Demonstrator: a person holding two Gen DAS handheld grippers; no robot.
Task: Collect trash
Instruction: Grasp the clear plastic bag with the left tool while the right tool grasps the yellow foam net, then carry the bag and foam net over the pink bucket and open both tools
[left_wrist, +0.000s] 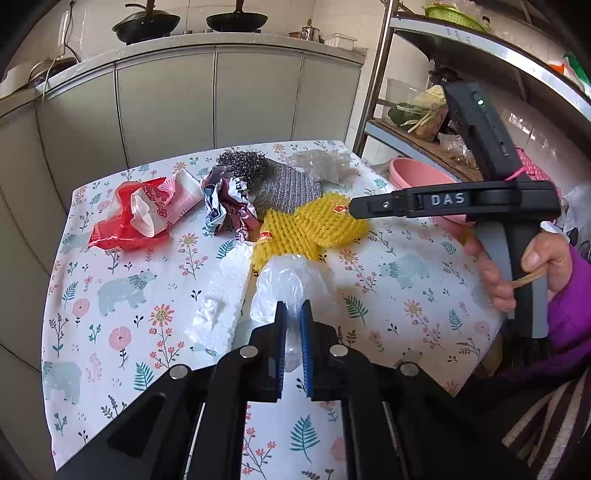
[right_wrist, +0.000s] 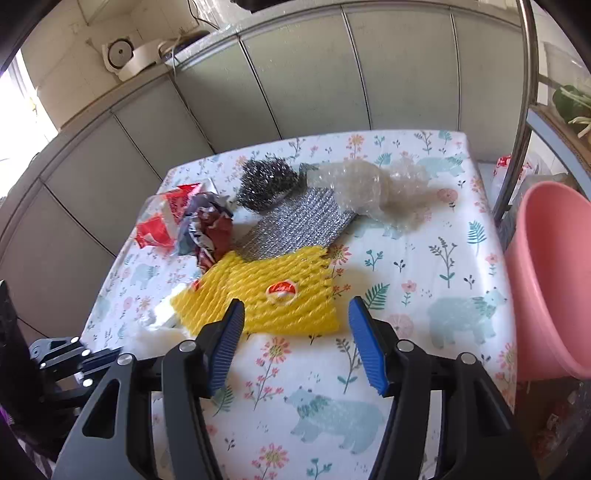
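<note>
1. The left claw (left_wrist: 293, 314) pinches a clear plastic bag (left_wrist: 291, 280) at the tabletop's (right_wrist: 424, 236) near side.
2. The right claw (right_wrist: 295, 314) stands spread over the yellow foam net (right_wrist: 258, 291).
3. A pink bucket (right_wrist: 554, 273) sits right.

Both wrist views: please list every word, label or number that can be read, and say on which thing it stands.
"DAS": white letters on the right claw, on the side of its black body, left wrist view.
Red and white sticker on the yellow foam net: print too blurred to read.
Crumpled wrapper: some letters, too creased to read.
Red packet: pattern only, no clear words.
</note>
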